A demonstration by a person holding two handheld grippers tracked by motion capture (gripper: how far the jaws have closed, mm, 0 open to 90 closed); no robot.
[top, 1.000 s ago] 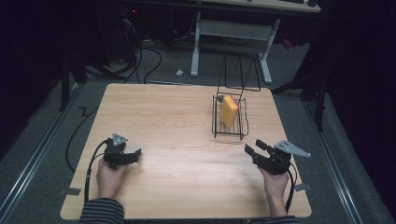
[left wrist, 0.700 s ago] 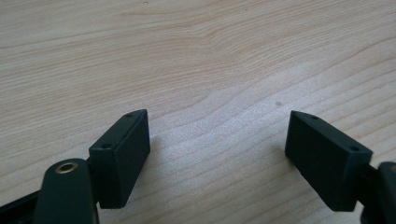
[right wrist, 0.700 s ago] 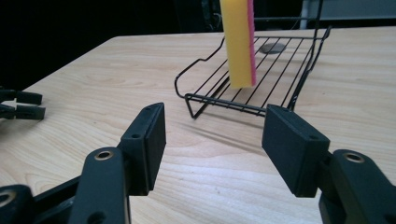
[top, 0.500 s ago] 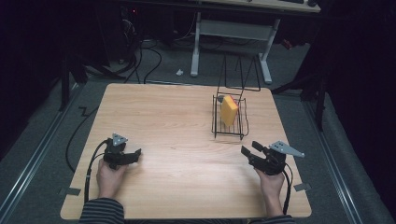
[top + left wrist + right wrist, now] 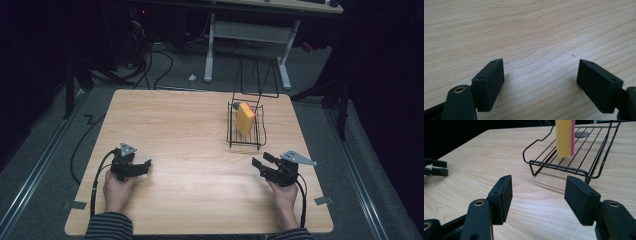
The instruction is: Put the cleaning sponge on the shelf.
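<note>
On the light wooden table (image 5: 200, 130), a yellow rectangular sponge with a pink face (image 5: 245, 118) is seen standing upright in the black wire rack (image 5: 246, 145). The pink face is revealed by the right gripper view (image 5: 573, 137). The right gripper (image 5: 262, 160) is held spread near the rack, empty. The left gripper (image 5: 141, 166) is spread over bare wood, well apart.

Wooden table (image 5: 190, 130), white-legged desk (image 5: 250, 30) behind, cables on grey floor (image 5: 165, 65)
</note>
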